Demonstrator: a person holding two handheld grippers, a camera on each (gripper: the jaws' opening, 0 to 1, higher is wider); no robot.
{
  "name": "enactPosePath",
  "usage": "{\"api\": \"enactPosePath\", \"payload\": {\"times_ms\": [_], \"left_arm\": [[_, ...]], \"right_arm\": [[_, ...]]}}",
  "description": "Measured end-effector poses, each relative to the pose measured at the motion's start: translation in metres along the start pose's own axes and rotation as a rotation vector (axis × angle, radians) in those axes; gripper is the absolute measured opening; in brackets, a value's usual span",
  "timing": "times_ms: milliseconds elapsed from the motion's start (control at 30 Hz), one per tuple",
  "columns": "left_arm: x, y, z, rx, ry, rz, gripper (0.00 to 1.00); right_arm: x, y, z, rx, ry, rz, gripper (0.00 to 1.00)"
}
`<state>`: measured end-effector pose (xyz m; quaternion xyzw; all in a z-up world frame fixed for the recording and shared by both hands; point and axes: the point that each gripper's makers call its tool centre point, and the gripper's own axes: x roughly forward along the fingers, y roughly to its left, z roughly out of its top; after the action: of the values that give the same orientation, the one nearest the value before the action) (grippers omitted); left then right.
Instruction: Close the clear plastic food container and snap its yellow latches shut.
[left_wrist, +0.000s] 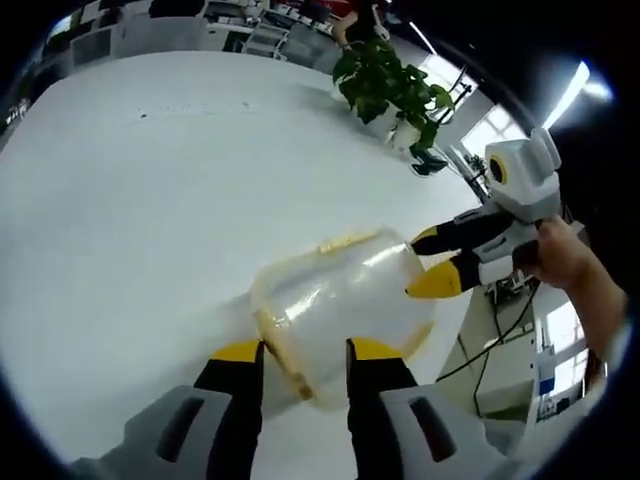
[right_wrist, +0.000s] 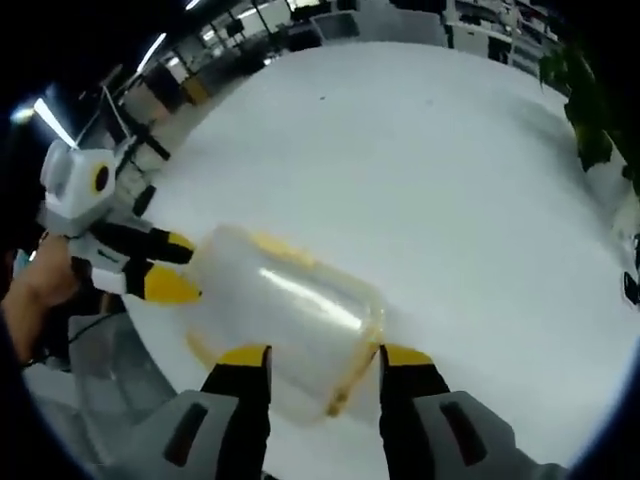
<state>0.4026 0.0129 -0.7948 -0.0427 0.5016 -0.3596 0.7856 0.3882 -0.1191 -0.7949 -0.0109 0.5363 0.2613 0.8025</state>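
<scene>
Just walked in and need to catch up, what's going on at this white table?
A person is working a clear plastic food container with yellow latches lying on the round white table. The left hand-held gripper straddles one end and the right hand-held gripper the opposite end, both with jaws open. A potted green plant stands at the table's far edge.

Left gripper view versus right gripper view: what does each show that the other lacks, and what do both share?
Left gripper view alone: the potted plant's white pot and full foliage. Right gripper view alone: ceiling light strips at far left. Both: the clear container with yellow latches on the white table, each gripper at one end, the left gripper and the right gripper, with jaws apart.
</scene>
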Motion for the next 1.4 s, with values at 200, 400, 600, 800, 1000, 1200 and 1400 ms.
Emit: {"api": "enactPosePath", "payload": {"times_ms": [200,400,600,800,1000,1200,1400], "left_arm": [[-0.002,0.003,-0.003,0.059,0.029,0.02,0.39],[-0.01,0.004,-0.002,0.082,0.029,0.017,0.41],[-0.016,0.004,-0.001,0.166,0.043,0.024,0.41],[-0.021,0.002,0.01,0.296,0.022,0.026,0.4],[-0.024,-0.007,0.014,0.401,0.015,-0.003,0.4],[-0.026,-0.01,0.017,0.511,0.019,0.005,0.38],[-0.027,-0.014,0.016,0.584,0.022,-0.017,0.37]], "right_arm": [[-0.002,0.001,0.0,-0.065,0.015,-0.015,0.43],[-0.004,0.0,0.002,-0.088,0.012,-0.008,0.47],[-0.011,0.001,0.011,-0.131,0.001,-0.013,0.47],[-0.016,0.001,0.016,-0.194,0.009,-0.011,0.46],[-0.019,0.007,0.015,-0.267,0.026,0.008,0.46],[-0.023,0.01,0.021,-0.306,0.006,0.021,0.44],[-0.023,0.01,0.018,-0.369,0.03,0.011,0.42]]}}
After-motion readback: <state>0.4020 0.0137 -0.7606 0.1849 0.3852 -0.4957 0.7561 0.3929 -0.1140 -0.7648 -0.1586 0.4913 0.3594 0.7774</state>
